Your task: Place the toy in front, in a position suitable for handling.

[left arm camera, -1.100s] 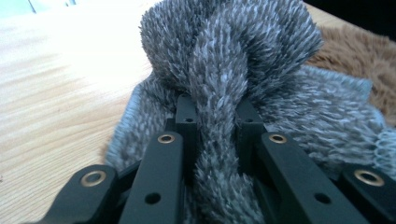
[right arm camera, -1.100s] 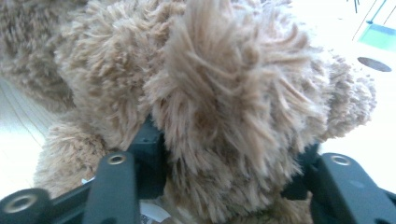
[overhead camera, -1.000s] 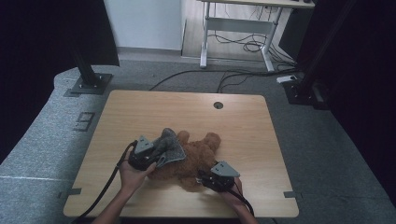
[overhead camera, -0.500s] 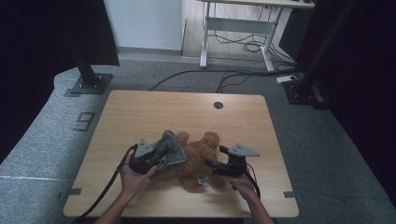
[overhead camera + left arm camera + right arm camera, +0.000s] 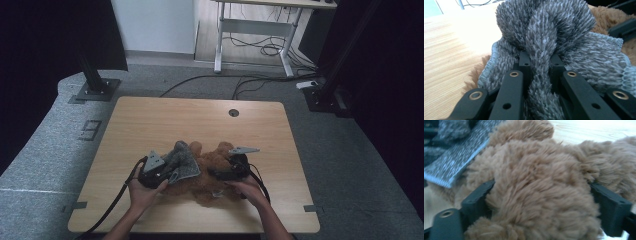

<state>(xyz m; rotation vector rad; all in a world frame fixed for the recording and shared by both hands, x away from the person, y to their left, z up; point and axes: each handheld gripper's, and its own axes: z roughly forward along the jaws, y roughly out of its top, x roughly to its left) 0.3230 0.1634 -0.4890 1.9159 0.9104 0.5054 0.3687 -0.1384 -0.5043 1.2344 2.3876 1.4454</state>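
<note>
So there's a brown plush toy (image 5: 212,177) lying on the near half of the wooden desk (image 5: 165,117), roughly in the middle left to right, with a grey fuzzy cloth (image 5: 181,162) draped over its left part. Both are well in from the desk edges.

The left claw (image 5: 167,175) sits at the left side of the pile and it's clamped tight on a bunched ridge of that grey cloth (image 5: 541,60). In the left gripper view the two black jaws are squeezed in on either side of a thick fold, and the fuzzy pile bulges out above and below them. A bit of brown fur shows at the left under the cloth hem, and the bare wood runs off to the left.

The right claw (image 5: 215,174) comes in from the right, lying fairly level and pointing left into the toy. Its jaws are spread wide, and they've just been closing in a little. In the right gripper view a big round lump of the brown plush (image 5: 536,190) sits between them, with fur brushing both jaws, though I can't tell if they're really squeezing it. That view is a bit blurry. The grey cloth's edge (image 5: 454,167) shows at its upper left.
</note>
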